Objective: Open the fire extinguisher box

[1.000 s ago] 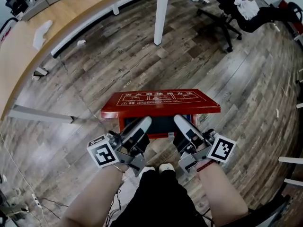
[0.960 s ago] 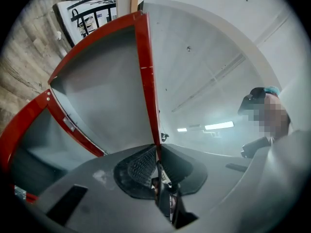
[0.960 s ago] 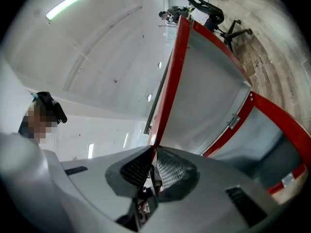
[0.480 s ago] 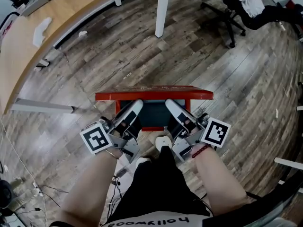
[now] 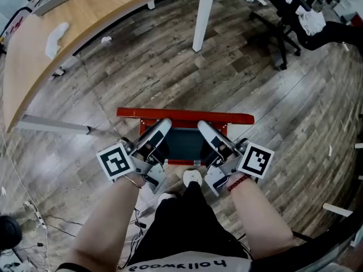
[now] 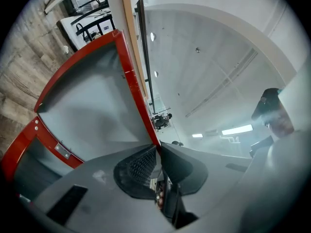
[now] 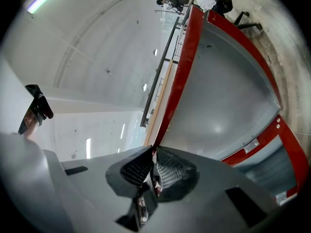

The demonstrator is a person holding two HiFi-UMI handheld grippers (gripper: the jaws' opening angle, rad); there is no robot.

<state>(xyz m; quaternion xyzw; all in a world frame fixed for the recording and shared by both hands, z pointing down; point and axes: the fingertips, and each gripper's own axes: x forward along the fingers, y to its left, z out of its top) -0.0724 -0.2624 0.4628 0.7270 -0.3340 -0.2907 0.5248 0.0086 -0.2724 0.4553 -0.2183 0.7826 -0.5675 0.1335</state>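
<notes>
The red fire extinguisher box (image 5: pixel 176 162) stands on the wooden floor in front of my feet. Its lid (image 5: pixel 184 116) is raised and shows nearly edge-on in the head view, with the dark inside (image 5: pixel 184 143) exposed below it. My left gripper (image 5: pixel 163 123) and right gripper (image 5: pixel 203 124) are both shut on the lid's free edge, side by side. In the left gripper view the lid's red rim (image 6: pixel 131 81) runs down into the left gripper (image 6: pixel 158 149). In the right gripper view the rim (image 7: pixel 182 72) runs likewise into the right gripper (image 7: pixel 154 152). The lid's grey inner face (image 7: pixel 223 96) fills much of that view.
A curved wooden desk (image 5: pixel 68 33) with a white cloth (image 5: pixel 57 38) lies at the far left. Its white leg (image 5: pixel 203 16) stands beyond the box. An office chair (image 5: pixel 283 16) is at the back right. A white bar (image 5: pixel 51 126) lies on the floor, cables (image 5: pixel 34 220) trail at bottom left.
The lid has swung up from a low tilt, its printed top showing, to nearly edge-on. Both grippers rose with it and kept their hold on its edge.
</notes>
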